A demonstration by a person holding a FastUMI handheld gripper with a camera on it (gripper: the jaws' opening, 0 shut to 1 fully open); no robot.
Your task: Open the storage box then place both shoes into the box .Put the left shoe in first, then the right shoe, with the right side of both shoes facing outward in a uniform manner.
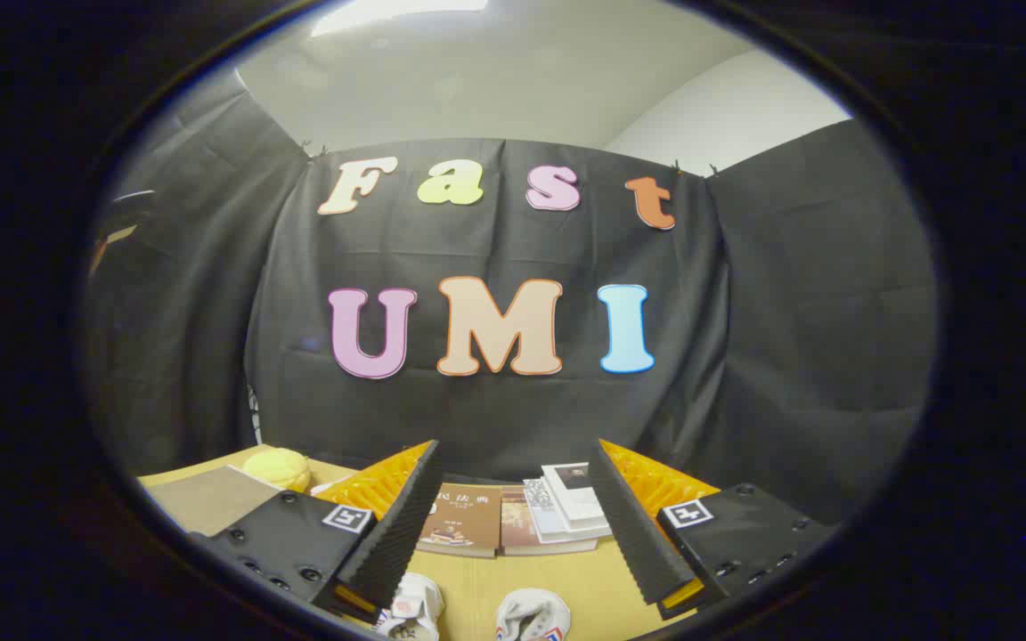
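Wooden table [477, 583]: claw [513, 525] spread empty above two shoes [531, 614]

Near the brown book [462, 523], both white shoes [533, 614] are cut off, only their tops showing. The gripper's [513, 534] spread fingers hide that book's side edges.

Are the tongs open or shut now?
Open. The tongs stand wide apart with nothing between them; books lie beyond, two white shoes on the table.

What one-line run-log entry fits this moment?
gripper: open, holding nothing | shoes: on table, between fingers | books: beyond
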